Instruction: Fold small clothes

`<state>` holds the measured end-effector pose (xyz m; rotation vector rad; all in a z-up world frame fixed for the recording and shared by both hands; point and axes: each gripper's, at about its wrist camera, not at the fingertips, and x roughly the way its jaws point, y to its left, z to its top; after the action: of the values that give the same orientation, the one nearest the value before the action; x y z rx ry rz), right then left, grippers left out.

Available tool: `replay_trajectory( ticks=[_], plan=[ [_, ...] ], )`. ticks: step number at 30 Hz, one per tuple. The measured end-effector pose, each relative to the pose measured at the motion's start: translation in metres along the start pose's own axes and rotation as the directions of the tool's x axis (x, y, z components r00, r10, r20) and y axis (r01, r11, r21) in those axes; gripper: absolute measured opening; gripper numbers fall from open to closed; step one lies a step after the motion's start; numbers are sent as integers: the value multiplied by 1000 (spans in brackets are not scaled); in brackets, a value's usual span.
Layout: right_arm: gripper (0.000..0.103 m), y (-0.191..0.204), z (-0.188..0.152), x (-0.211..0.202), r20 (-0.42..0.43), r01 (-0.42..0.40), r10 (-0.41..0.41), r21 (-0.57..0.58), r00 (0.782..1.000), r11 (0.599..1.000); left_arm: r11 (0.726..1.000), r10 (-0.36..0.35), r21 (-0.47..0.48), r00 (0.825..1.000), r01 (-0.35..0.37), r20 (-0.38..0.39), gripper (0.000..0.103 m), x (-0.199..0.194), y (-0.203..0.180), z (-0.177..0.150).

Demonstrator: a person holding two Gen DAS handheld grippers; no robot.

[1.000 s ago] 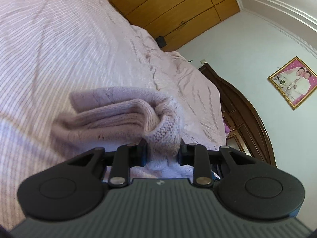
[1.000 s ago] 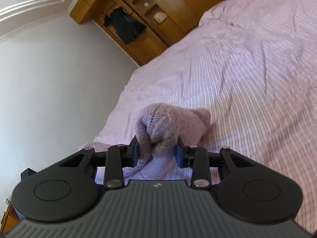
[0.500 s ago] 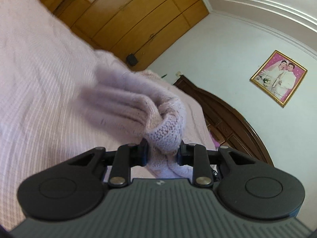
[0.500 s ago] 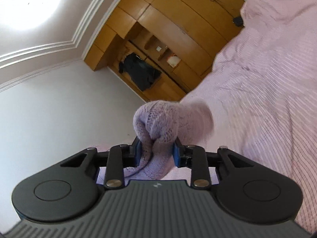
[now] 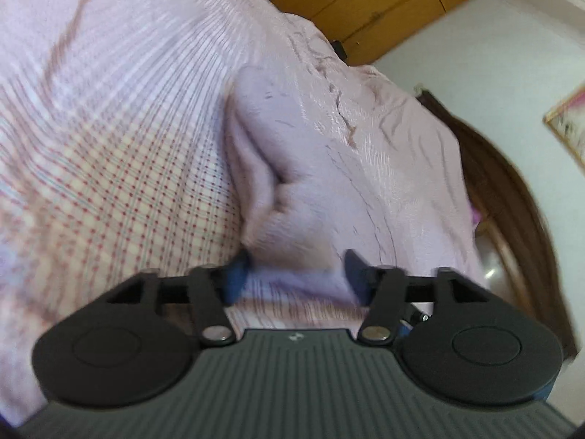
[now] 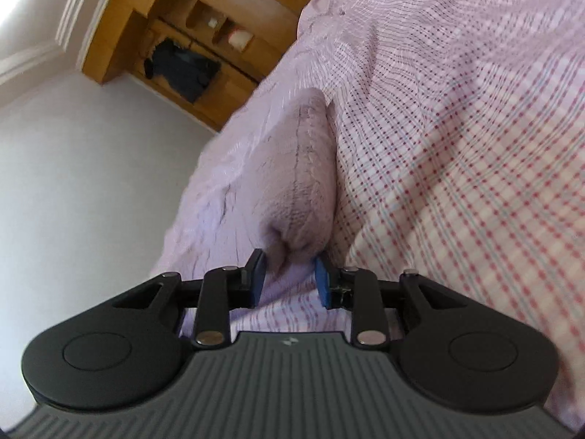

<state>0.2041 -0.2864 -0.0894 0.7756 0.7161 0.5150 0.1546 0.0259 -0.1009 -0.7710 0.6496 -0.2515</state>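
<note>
The pale lilac knitted garment (image 5: 292, 168) lies on the bed w/ pink-and-red checked cotton sheet (image 5: 120, 168), folded into a long soft bundle. Its long axis runs from the jaws out toward 12 o'clock in both wrist views, so each gripper sits at a near corner of the same end.

Left gripper (image 5: 298, 272): jaws opening, blue pads now standing clear either side of the knit; cloth is betw. them but no pinch visible. View is blurred, so edge contact at the left pad can't be ruled out.

Right gripper (image 6: 289, 278): jaws narrow, closed on a bunched nub of the garment (image 6: 303, 183), pads pressing both sides.

Judgement: fold is laid down; left is letting go, right likely next. Right hand is the one w/ control of the piece.

Knit is ribbed, fuzzy, limp; will slump, may snag on pads when released. Sheet is smooth, wrinkled toward 1 o'clock. Wooden wardrobe (image 6: 204, 33) behind.
</note>
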Motion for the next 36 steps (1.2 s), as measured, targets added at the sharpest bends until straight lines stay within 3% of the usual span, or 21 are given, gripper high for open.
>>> replay_trajectory(
  ticks=[3,5,7,9,12,14,16,18,23,28,33,36],
  plan=[
    [33,15,-2,-22,-3,25,-25,-55,1000,998,993,21,113,999,-25,35,67,-32,-21,-8],
    [37,30,-4,-40,12,44,-43,-126,999,991,987,21,156,997,-31,69,81,-50,-35,-15],
    [57,45,-11,-56,36,86,-80,-218,996,972,974,30,221,991,-58,127,92,-67,-44,-20],
    [69,60,-19,-64,76,135,-117,-332,990,933,937,68,323,977,-132,201,97,-73,-59,-25],
    [81,77,-34,-63,147,195,-138,-513,979,836,862,151,440,956,-252,252,100,-65,-73,-34],
    [86,79,-45,-54,180,216,-132,-601,975,770,818,168,494,944,-294,282,100,-60,-68,-48],
    [95,78,-54,-45,215,215,-94,-658,972,722,772,167,561,947,-298,273,100,-44,-64,-57],
    [99,73,-65,-36,239,210,-55,-694,969,689,749,165,602,958,-276,234,100,-31,-57,-65],
    [100,70,-77,-10,234,239,-94,-734,968,636,776,131,579,962,-251,242,100,-18,-35,-78],
    [103,64,-75,-12,253,233,-67,-714,965,661,788,79,572,958,-228,274,100,-27,-28,-82],
    [103,63,-77,-13,251,222,-53,-717,967,661,769,101,587,955,-253,280,102,-19,-35,-83],
    [103,65,-78,-15,252,222,-50,-724,967,653,776,107,578,955,-254,276,102,-20,-35,-82]
  ],
)
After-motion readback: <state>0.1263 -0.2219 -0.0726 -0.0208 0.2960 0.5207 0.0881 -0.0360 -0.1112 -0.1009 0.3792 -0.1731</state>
